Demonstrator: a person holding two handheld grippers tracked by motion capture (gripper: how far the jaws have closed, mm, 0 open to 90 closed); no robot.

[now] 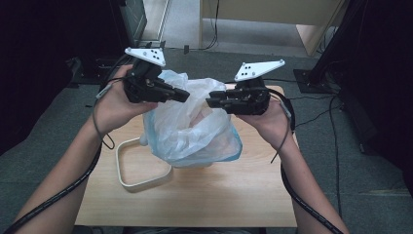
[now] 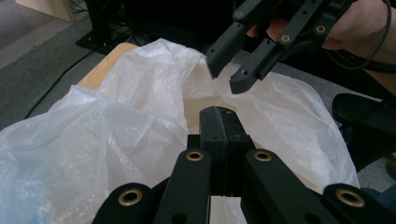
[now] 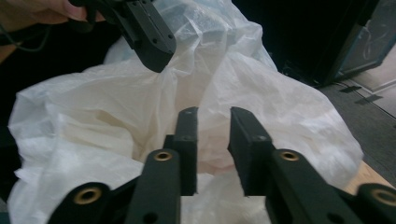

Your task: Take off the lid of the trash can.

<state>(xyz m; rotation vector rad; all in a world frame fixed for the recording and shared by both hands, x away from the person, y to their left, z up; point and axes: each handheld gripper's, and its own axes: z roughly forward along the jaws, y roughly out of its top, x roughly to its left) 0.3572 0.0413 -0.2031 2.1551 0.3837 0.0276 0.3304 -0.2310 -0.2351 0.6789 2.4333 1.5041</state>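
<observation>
A thin, translucent white plastic bag [image 1: 187, 129] with a bluish tint stands crumpled on the wooden table [image 1: 219, 200], its mouth facing up. My left gripper [image 1: 184, 95] comes in from the left at the bag's upper rim. Its jaws are shut [image 2: 219, 115], and the film rises to their tip [image 3: 156, 56], pinched there as far as I can tell. My right gripper [image 1: 210, 102] faces it from the right, just above the mouth. Its jaws stand apart [image 3: 212, 116], the bag [image 3: 261, 88] lies behind the gap, and nothing is pressed between the pads [image 2: 224, 77].
A cream rounded-rectangle frame [image 1: 127, 183] lies flat on the table, left of the bag and touching its base. Grey carpet with cables surrounds the table. A black stand base [image 1: 311, 78] sits at the back right, and dark equipment [image 1: 131, 19] at the back left.
</observation>
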